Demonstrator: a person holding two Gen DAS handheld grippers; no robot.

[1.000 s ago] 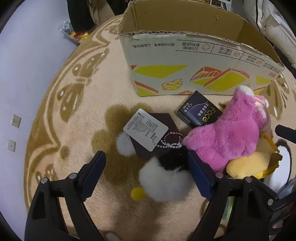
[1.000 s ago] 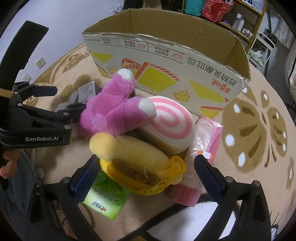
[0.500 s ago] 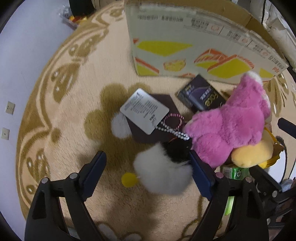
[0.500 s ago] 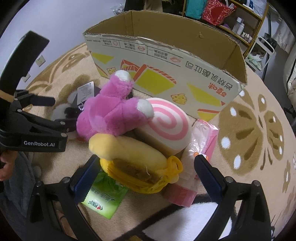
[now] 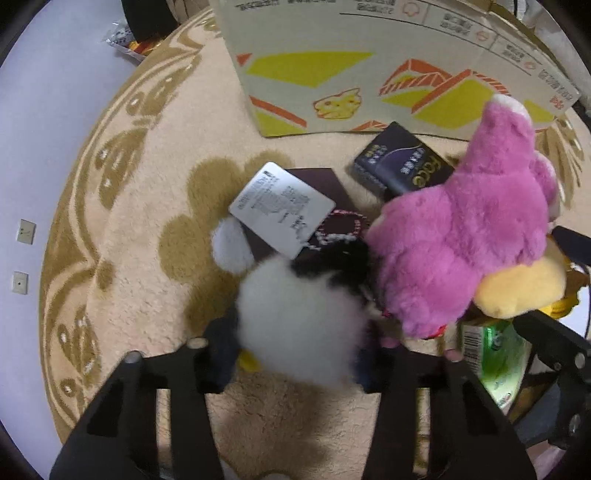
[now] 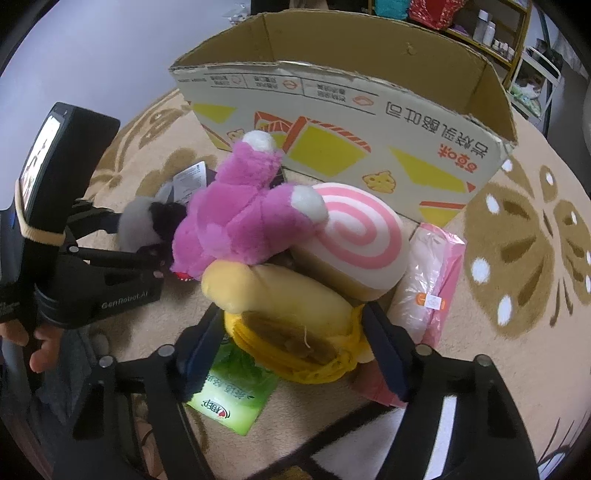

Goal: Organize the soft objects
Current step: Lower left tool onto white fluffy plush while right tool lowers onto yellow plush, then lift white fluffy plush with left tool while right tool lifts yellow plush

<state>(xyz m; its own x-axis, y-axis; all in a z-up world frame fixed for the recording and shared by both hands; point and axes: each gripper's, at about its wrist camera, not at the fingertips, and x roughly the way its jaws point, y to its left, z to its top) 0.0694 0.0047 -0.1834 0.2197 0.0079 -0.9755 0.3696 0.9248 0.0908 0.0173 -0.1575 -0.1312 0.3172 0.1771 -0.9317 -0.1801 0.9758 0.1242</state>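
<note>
My left gripper [image 5: 295, 350] is shut on a white-and-black fluffy plush [image 5: 299, 317], its fingers pressed into both sides; the plush also shows in the right wrist view [image 6: 144, 225]. A pink plush [image 5: 458, 243] lies just right of it, over a yellow plush [image 5: 517, 291]. In the right wrist view my right gripper [image 6: 295, 354] is closed around the yellow plush [image 6: 288, 317], its fingers against both sides. The pink plush [image 6: 240, 218] and a pink-swirl roll cushion [image 6: 358, 240] lie behind. A printed cardboard box [image 6: 369, 110] stands open at the back.
On the patterned beige rug [image 5: 147, 258] lie a dark packet [image 5: 402, 166], a white card [image 5: 280, 206] with a bead bracelet [image 5: 340, 229], a green pack [image 6: 236, 391] and a pink plastic bag [image 6: 432, 280]. Shelves [image 6: 491, 22] stand behind the box.
Both grippers have moved forward and closed: the left onto the white-and-black plush, the right onto the yellow plush. Both were wide open before.
</note>
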